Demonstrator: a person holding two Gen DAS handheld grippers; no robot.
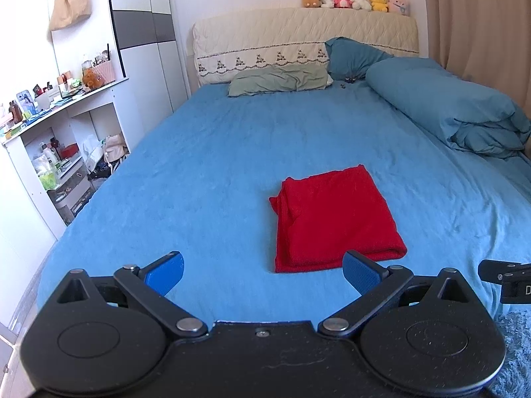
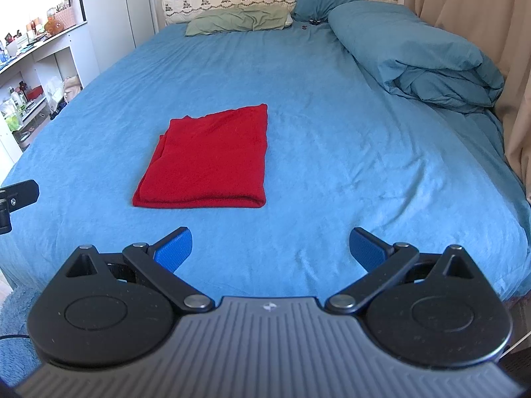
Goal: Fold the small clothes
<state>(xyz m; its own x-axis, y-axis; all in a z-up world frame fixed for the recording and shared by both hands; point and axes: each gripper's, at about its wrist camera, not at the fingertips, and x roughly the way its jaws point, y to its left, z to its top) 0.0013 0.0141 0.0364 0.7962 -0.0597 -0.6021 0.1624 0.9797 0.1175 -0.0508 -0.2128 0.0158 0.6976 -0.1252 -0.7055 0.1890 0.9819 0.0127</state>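
The red garment [image 1: 335, 219] lies folded flat on the near half of the bed [image 1: 205, 152], just beyond both grippers. The left gripper [image 1: 264, 273] and right gripper [image 2: 270, 248] hold their jaws wide apart, empty. It looks soft, light and limp (probably knit), best pinched at a near corner.

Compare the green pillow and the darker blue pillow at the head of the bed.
The green pillow lies flat on the sheet; the blue pillow is propped up against the headboard. The green one is pale sage, the blue one deep teal. Both are wrinkled and sit side by side.
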